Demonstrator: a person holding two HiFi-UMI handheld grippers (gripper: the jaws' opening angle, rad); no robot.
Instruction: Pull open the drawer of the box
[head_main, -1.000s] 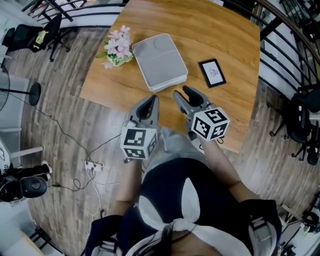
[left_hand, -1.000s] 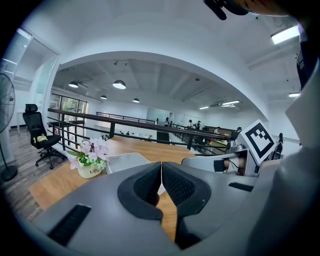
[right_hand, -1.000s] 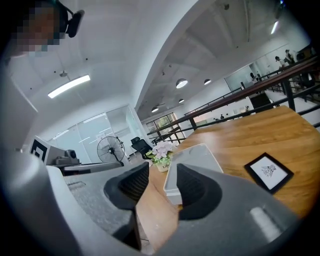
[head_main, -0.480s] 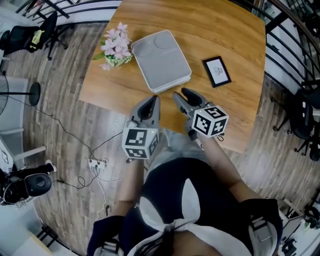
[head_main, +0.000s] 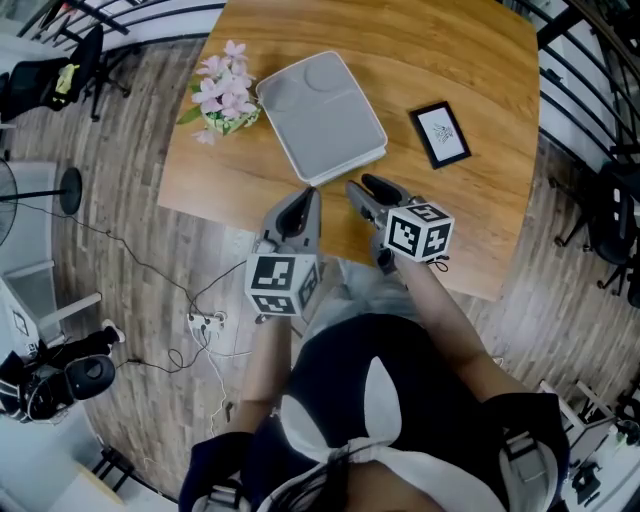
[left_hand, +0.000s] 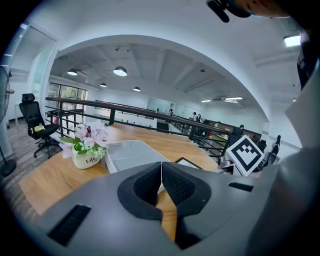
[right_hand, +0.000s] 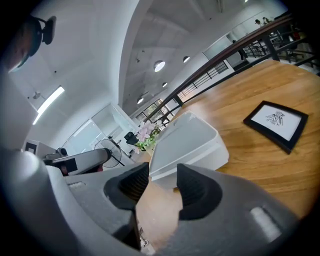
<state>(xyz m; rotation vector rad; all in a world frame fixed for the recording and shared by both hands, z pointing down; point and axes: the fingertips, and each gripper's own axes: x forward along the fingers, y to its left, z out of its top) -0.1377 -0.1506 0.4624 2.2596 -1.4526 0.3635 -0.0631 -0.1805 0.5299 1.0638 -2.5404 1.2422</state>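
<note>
Wooden bench (head_main: 460, 60) fills the upper part of the head view, with plank floor (head_main: 120, 210) at its left. At upper left on the bench stands a pot of pink flowers (head_main: 222, 92), just beside the white box (head_main: 322, 112). The box lies at upper centre, closed. A black picture frame (head_main: 441, 134) lies apart at the right. Below the box's near end, the left tool (head_main: 305, 200) has its jaws pressed together on nothing. The right tool (head_main: 361, 184) has its jaws apart and empty, near that same end.
</note>
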